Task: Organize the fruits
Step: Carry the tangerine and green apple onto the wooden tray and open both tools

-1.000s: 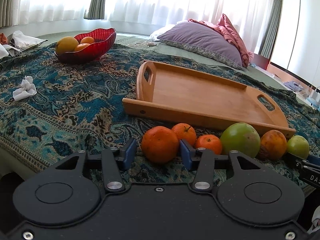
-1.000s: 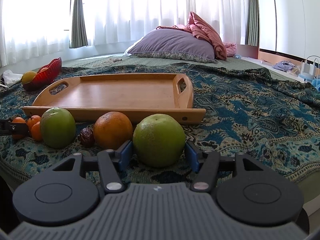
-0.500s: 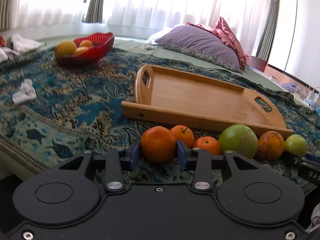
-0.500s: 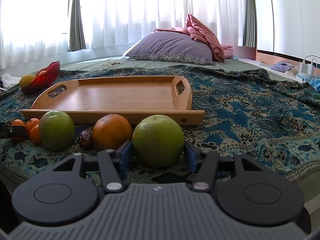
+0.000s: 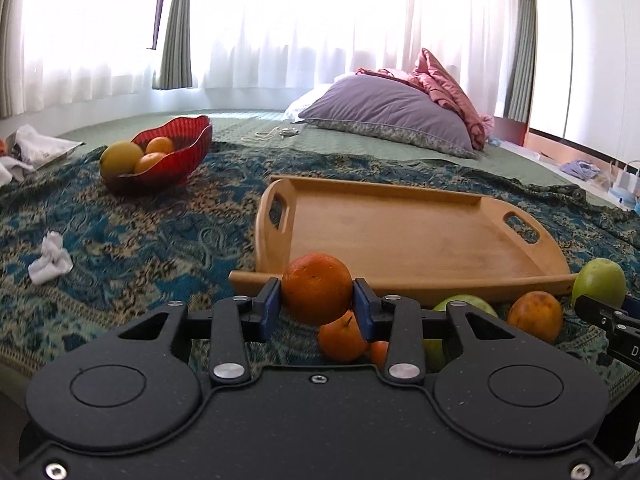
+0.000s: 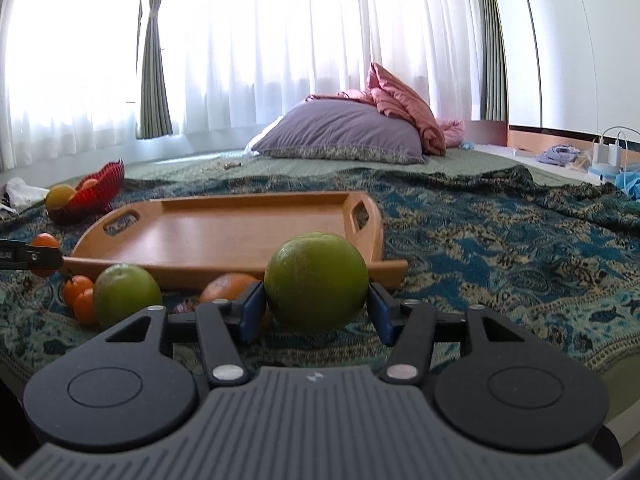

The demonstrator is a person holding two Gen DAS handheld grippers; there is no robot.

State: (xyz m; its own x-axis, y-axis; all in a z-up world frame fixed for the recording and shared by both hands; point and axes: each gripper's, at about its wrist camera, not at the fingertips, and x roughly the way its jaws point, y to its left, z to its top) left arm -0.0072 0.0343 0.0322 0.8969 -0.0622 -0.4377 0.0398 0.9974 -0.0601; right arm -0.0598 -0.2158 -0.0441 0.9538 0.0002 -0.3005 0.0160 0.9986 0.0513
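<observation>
Two grips at once: my left gripper pinches an orange, now lifted clear of the blanket just before the tray; my right gripper clamps a green fruit. Carry both level over the tray rim, then release low. A second ago both fruits sat on the blanket between wider jaws, which have just been closing.

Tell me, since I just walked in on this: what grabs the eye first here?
Two fruits held at once: the left gripper has its jaws shut on an orange, lifted above the row, and the right gripper clamps a green fruit. Behind them an empty wooden tray lies on the patterned blanket, with a red bowl of fruit far left.
</observation>
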